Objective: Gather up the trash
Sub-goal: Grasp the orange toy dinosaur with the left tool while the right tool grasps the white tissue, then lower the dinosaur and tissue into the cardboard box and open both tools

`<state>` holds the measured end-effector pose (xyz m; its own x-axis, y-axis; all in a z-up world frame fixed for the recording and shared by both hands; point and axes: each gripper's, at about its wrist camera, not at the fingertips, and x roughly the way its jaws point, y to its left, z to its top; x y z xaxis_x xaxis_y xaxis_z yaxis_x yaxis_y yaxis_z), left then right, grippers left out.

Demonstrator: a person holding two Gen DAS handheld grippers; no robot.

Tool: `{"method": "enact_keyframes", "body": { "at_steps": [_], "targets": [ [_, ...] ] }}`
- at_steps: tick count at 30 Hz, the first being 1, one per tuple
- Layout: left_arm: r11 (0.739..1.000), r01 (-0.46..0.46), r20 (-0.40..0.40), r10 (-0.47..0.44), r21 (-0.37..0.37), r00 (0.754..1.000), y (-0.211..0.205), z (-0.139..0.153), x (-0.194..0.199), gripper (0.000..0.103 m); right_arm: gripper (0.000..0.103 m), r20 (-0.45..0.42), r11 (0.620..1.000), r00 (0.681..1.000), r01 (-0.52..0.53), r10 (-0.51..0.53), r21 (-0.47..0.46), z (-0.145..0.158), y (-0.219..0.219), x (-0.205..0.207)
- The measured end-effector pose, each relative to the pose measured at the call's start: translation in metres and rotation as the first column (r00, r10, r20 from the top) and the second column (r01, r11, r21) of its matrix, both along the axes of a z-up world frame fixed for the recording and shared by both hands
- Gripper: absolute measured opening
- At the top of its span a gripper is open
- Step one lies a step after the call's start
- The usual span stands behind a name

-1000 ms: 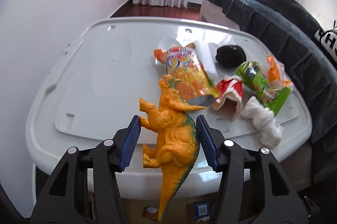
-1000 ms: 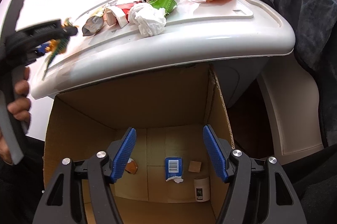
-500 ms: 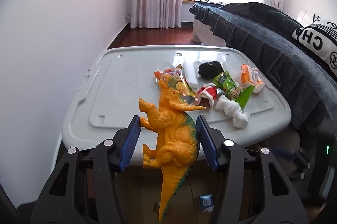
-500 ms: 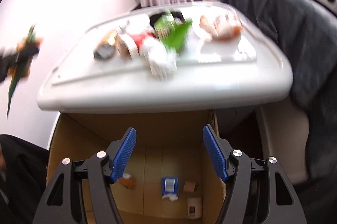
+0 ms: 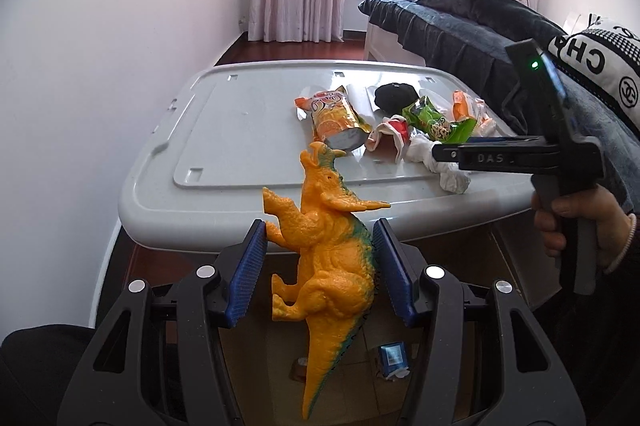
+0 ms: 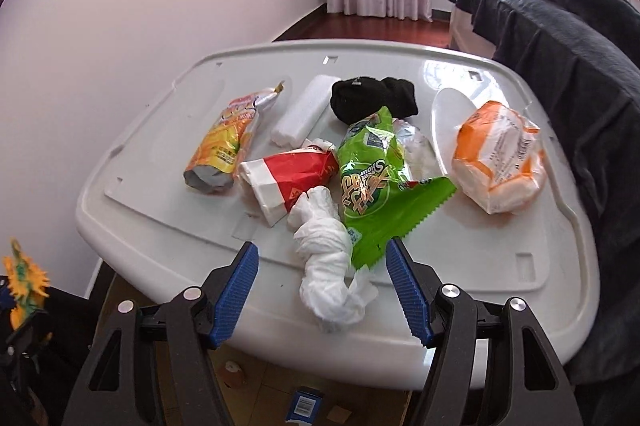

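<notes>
My left gripper is shut on an orange toy dinosaur, held off the near edge of the white bin lid, above the cardboard box. My right gripper is open and empty, its fingers on either side of a crumpled white tissue at the lid's near edge. Behind the tissue lie a green snack bag, a red and white paper carton, an orange juice pouch and an orange and white wrapper.
A black sock and a white foam block lie further back on the lid. A dark blanket-covered bed borders the right side. The box below holds a blue carton and small scraps. A white wall stands to the left.
My right gripper rose from over the box up to the lid and now brackets the tissue. My left gripper drew back from the lid with the dinosaur still held.
</notes>
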<state>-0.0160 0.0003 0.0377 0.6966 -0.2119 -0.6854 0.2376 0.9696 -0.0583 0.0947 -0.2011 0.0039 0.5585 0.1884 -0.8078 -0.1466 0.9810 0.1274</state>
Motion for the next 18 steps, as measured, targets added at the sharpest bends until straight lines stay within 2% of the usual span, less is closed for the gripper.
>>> {"method": "enact_keyframes", "body": {
  "at_steps": [5,6,8,9,10,13,18],
  "targets": [
    [0.999,-0.014,-0.022,0.013,-0.038,1.000,0.008,-0.002,0.003,0.054,0.065,-0.044,0.999,0.999,-0.010,0.012,0.036,-0.009,0.006,0.020],
    [0.999,-0.014,-0.024,0.013,-0.042,1.000,0.010,-0.002,0.003,0.054,0.062,-0.058,0.999,0.998,-0.008,0.011,0.043,-0.012,0.007,0.024],
    [0.999,-0.016,-0.027,0.015,-0.043,1.000,0.010,-0.002,0.004,0.054,0.051,-0.091,0.999,0.996,-0.004,0.008,0.047,-0.020,0.009,0.029],
    [0.999,-0.017,-0.026,0.016,-0.044,1.000,0.011,-0.002,0.004,0.054,0.042,-0.106,1.000,0.994,-0.003,0.005,0.028,-0.025,0.012,0.030],
    [0.999,-0.016,-0.025,0.015,-0.044,1.000,0.011,-0.002,0.004,0.054,0.037,-0.109,1.000,0.994,0.001,0.000,0.003,-0.030,0.015,0.030],
    [0.999,-0.013,-0.023,0.012,-0.042,1.000,0.010,-0.002,0.003,0.054,0.036,-0.059,0.996,0.998,-0.014,0.008,-0.089,-0.030,0.027,0.023],
    [0.998,-0.010,-0.049,0.007,-0.061,0.999,0.010,-0.006,0.007,0.054,0.030,-0.040,0.995,0.999,0.024,-0.028,-0.095,-0.025,0.027,0.016]
  ]
}}
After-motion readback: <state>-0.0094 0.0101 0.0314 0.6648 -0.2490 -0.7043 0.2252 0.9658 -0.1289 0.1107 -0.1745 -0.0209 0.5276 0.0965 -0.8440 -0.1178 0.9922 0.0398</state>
